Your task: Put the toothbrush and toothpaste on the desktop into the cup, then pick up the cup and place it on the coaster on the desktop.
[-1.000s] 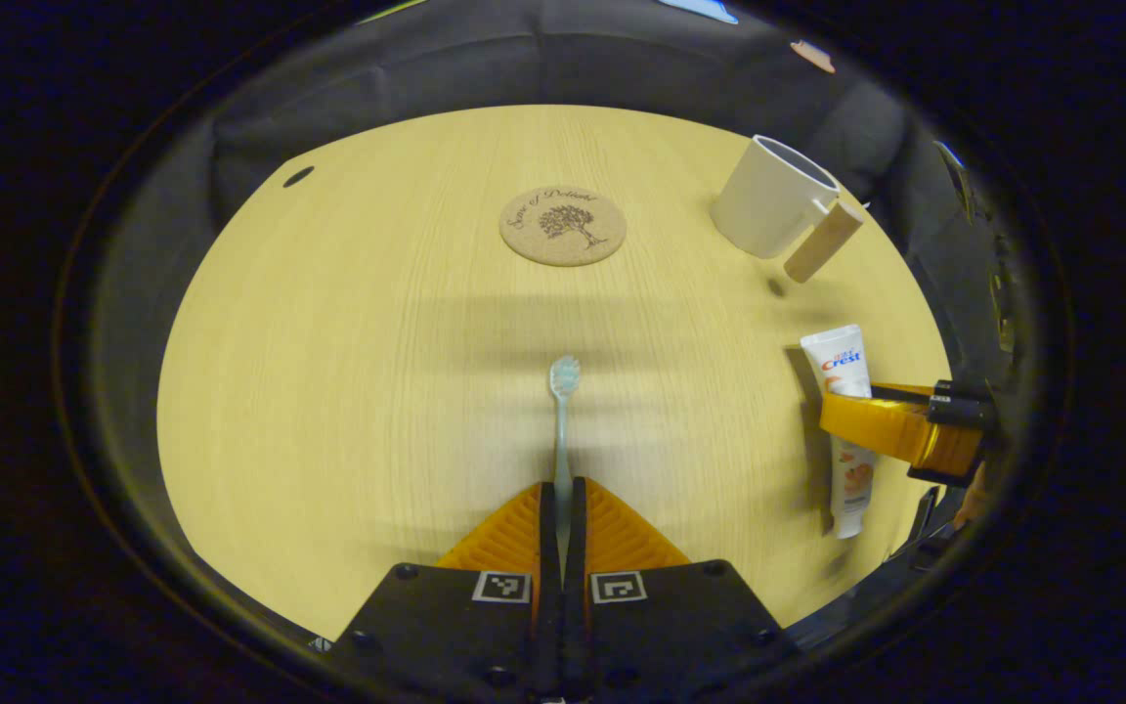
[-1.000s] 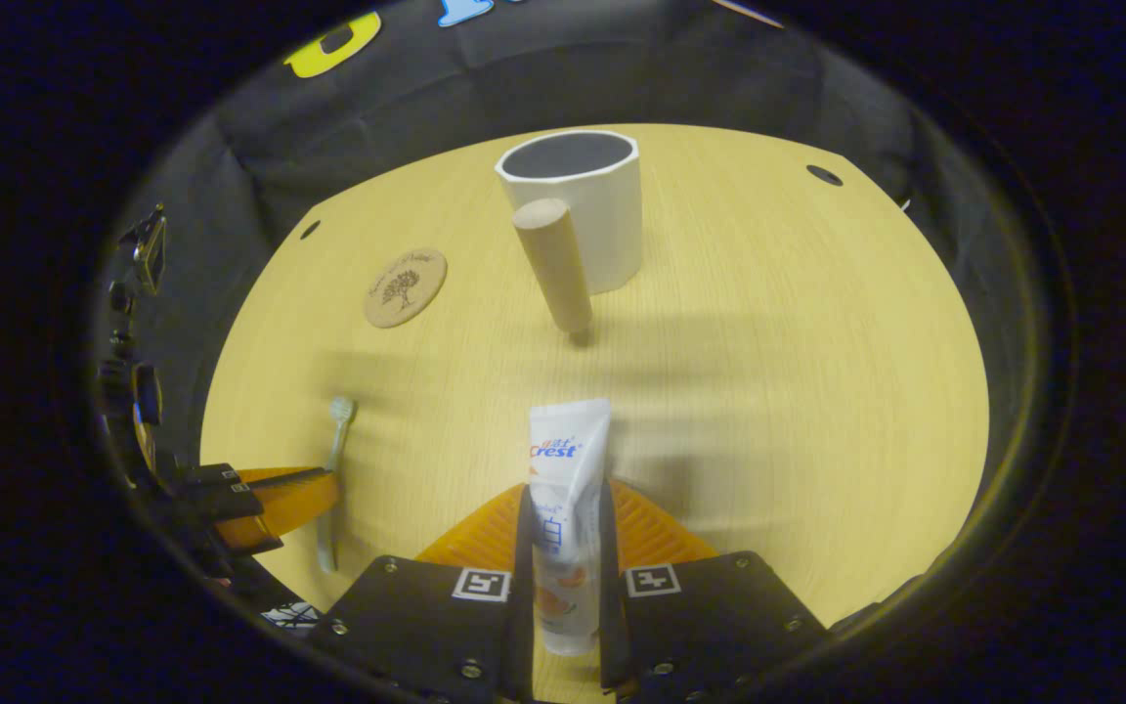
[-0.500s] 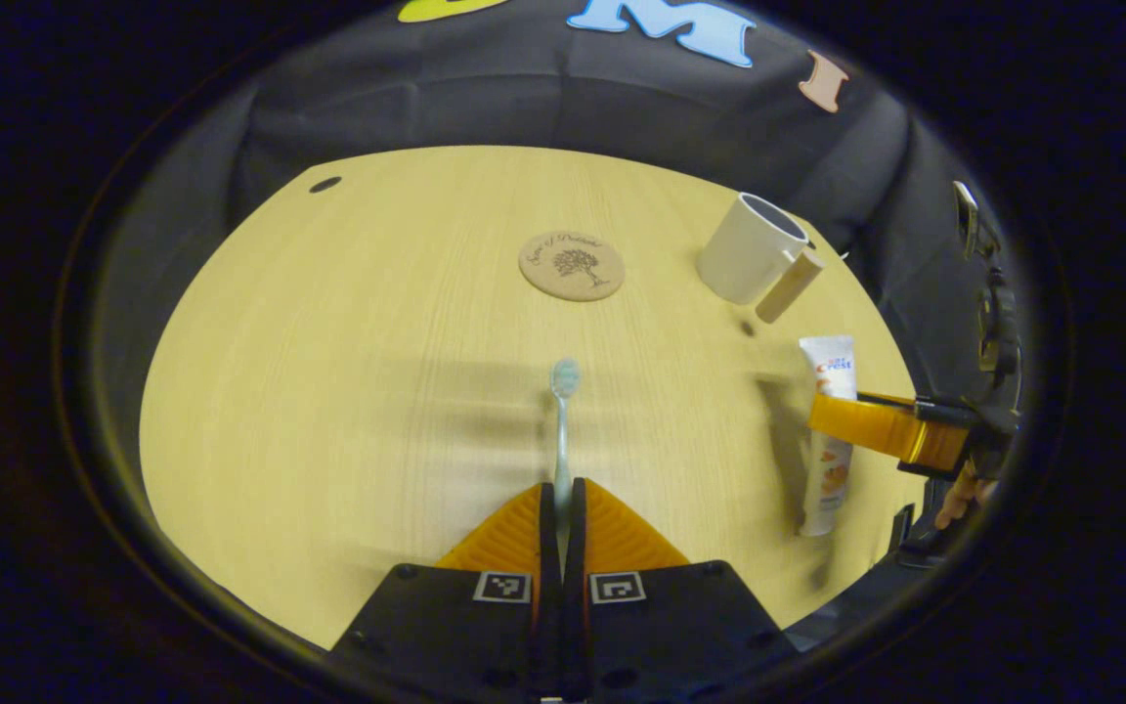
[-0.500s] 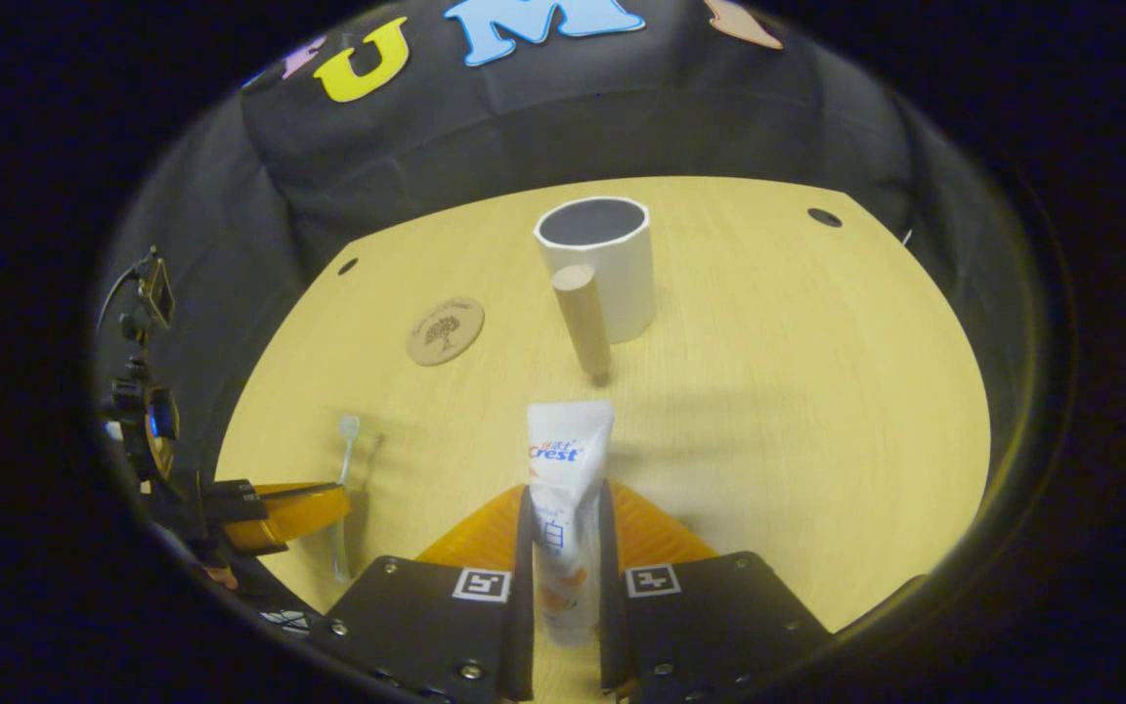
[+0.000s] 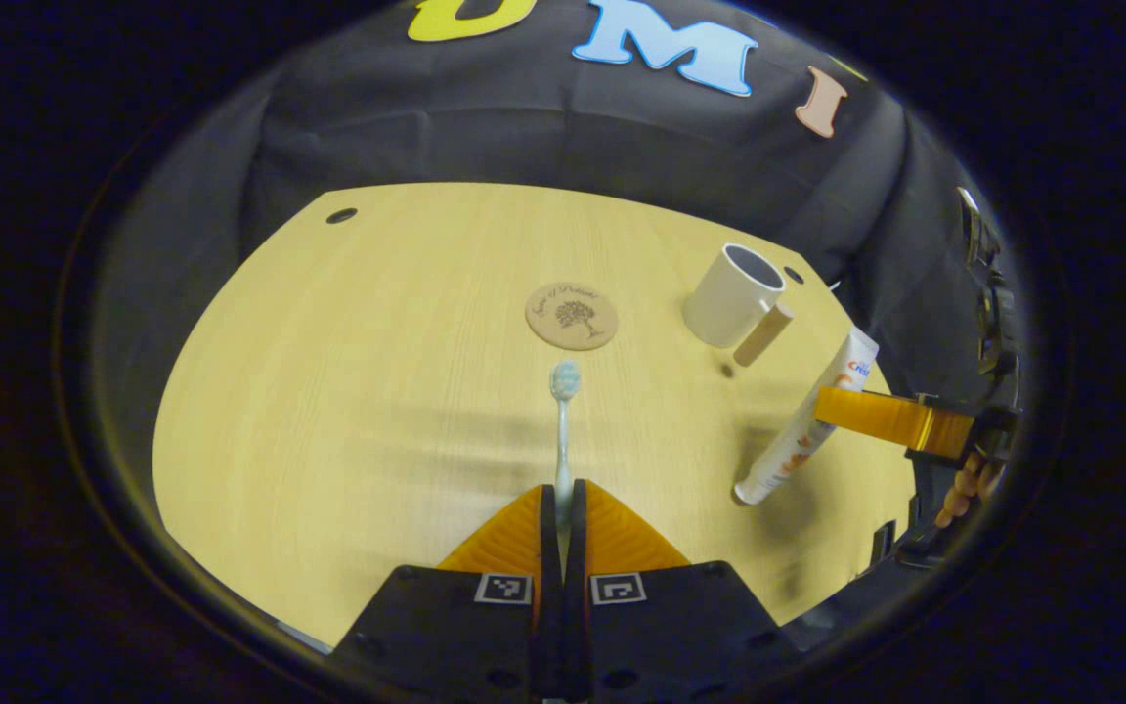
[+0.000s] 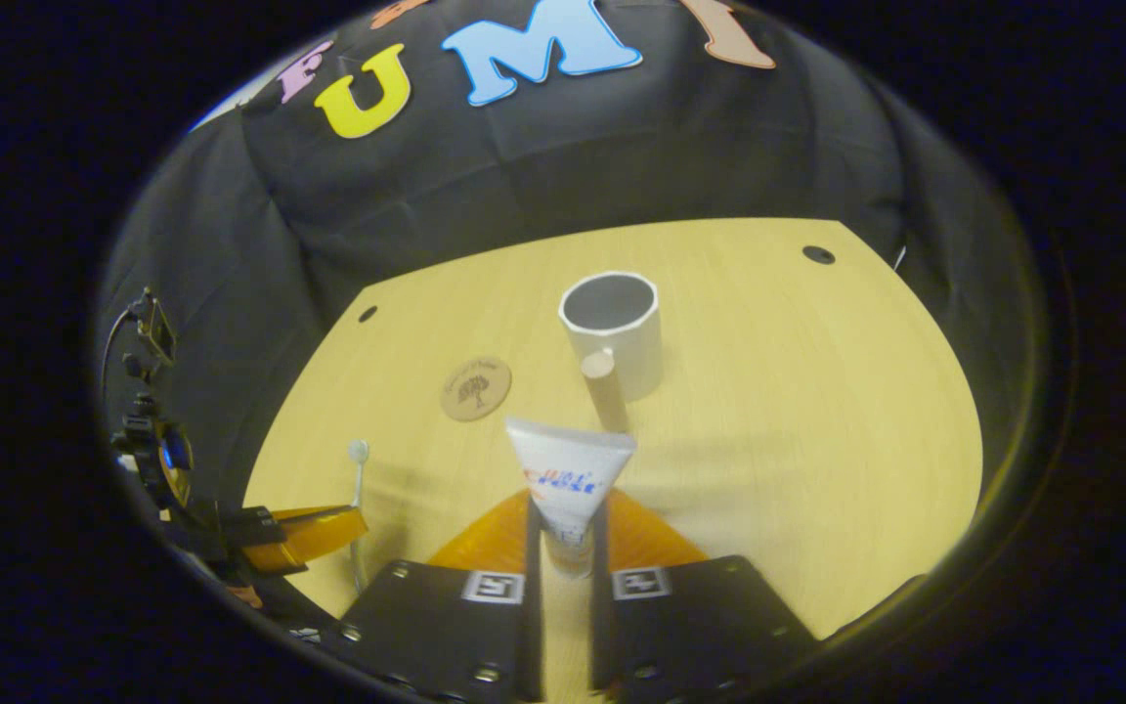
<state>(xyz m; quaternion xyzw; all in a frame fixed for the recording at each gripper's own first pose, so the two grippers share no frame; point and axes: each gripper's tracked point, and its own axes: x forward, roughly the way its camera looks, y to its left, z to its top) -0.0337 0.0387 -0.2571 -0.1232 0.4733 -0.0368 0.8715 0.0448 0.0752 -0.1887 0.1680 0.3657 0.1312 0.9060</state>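
Left gripper view: the toothbrush [image 5: 562, 430] stands at lower centre, its handle clamped between the fingers of the left claw [image 5: 562, 504], bristle head pointing up-frame toward the coaster [image 5: 572, 316] at mid-frame. The cup [image 5: 730, 295] sits right of the coaster on the counter [image 5: 348, 372]. At the right edge, the right claw [image 5: 851, 411] grips the tilted toothpaste [image 5: 802, 425]. Right gripper view: the toothpaste [image 6: 568, 479] is pinched by the right claw [image 6: 563, 533] at lower centre, below the cup [image 6: 614, 328].

Pale wood-grain desktop [image 5: 348, 391], small dark holes near its far corners, creased black cloth wall [image 6: 563, 166] behind
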